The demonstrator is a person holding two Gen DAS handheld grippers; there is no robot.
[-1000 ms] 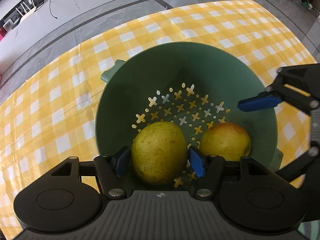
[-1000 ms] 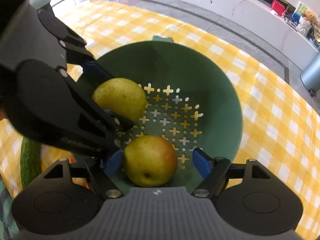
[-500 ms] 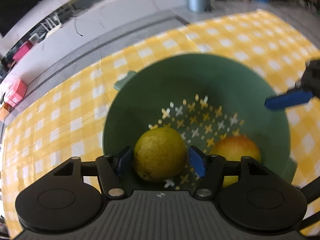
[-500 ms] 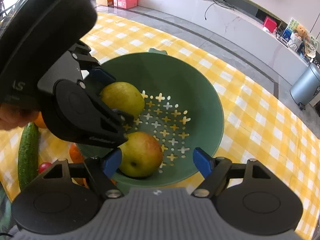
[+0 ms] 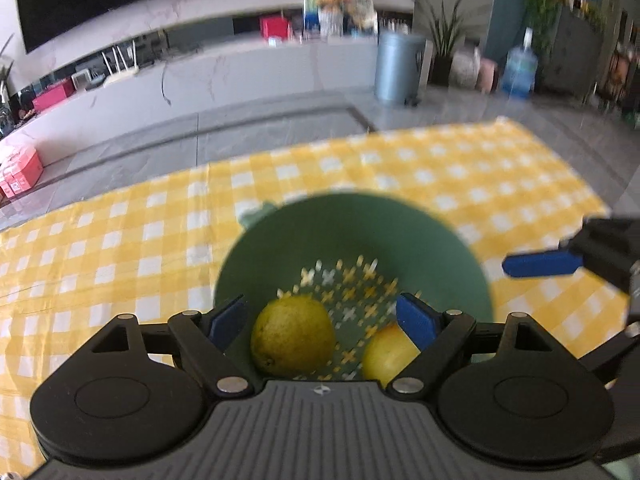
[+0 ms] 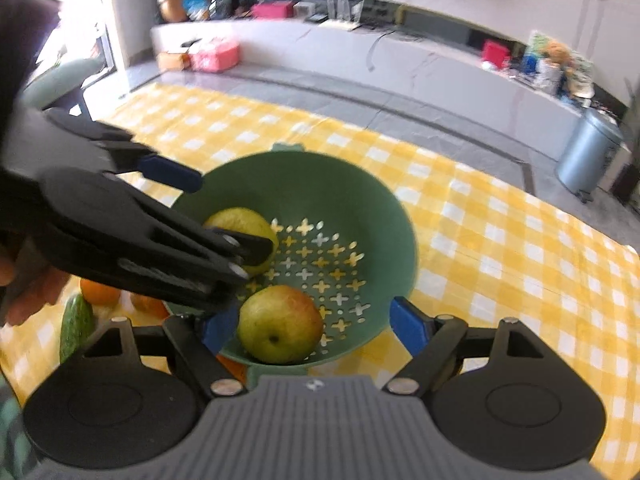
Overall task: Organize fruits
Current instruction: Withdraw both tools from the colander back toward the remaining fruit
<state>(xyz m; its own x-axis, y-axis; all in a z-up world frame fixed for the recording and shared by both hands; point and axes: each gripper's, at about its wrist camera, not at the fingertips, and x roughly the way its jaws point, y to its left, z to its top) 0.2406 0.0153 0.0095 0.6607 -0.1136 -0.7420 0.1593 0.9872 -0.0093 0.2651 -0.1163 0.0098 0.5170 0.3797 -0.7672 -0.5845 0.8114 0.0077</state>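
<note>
Both pears now lie in the round green plastic colander (image 6: 384, 216) with cross-shaped holes, which sits on the yellow-and-white checked tablecloth (image 6: 520, 240). The yellow-green pear (image 5: 293, 335) rests on the colander's left side, as your left wrist view shows it, and the red-blushed green pear (image 6: 280, 323) lies at the near rim in your right wrist view.

Your left gripper (image 5: 323, 319) is spreading its blue-padded fingers, and both pads stand clear of the yellow-green pear between them. Your right gripper (image 6: 316, 326) is spreading too; the blushed pear sits between its pads, nearer the left one, and neither pad appears to press on it. So the release step looks nearly done for both hands.

More produce waits outside the colander on the near left of the right wrist view: an orange round fruit (image 6: 100, 293), a second orange-red piece (image 6: 149, 306) just beside it, and a dark green cucumber (image 6: 77, 326) lying on the cloth. Next, you will probably want to lift both grippers free of the rim, then swing one toward that orange fruit, keeping its fingers wide.
</note>
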